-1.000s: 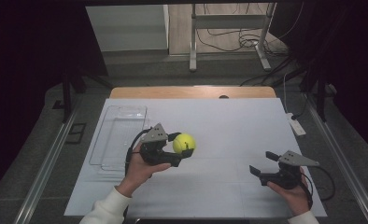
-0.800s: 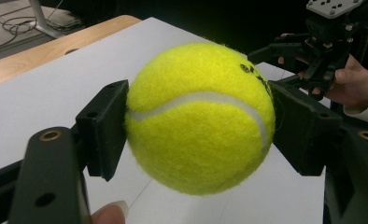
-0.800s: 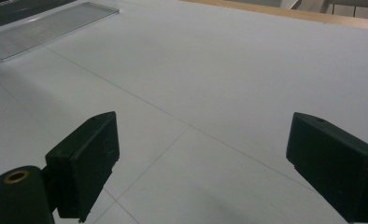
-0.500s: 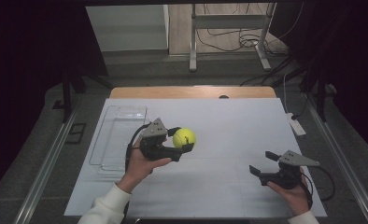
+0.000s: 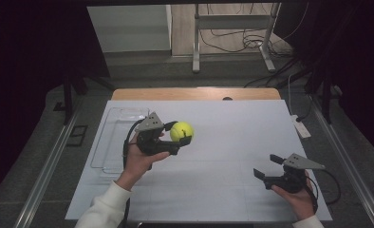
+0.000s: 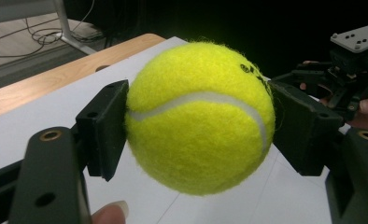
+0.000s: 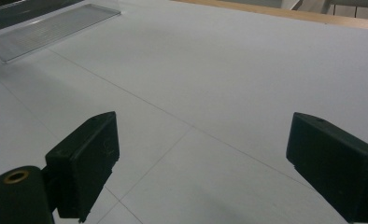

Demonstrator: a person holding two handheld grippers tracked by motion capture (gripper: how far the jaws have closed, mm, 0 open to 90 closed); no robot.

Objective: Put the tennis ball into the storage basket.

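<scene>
A fuzzy yellow-green tennis ball [image 6: 200, 116] with a curved white seam and a small dark mark near its top sits pinched between the two black pads of the left gripper [image 5: 178, 134], pressed on both sides and lifted clear of the white sheet-covered table [image 5: 232, 142]. In the high view the ball [image 5: 181, 131] hangs over the table's left-centre part. Just to its left lies a clear rectangular plastic tray [image 5: 114, 137], flat on the sheet near the left edge. The right gripper [image 5: 266, 167] rests low by the near right corner, well apart from the ball, jaws spread wide with nothing between them. Between the two grippers the sheet is bare; a small white device [image 5: 301, 128] lies at the right edge
</scene>
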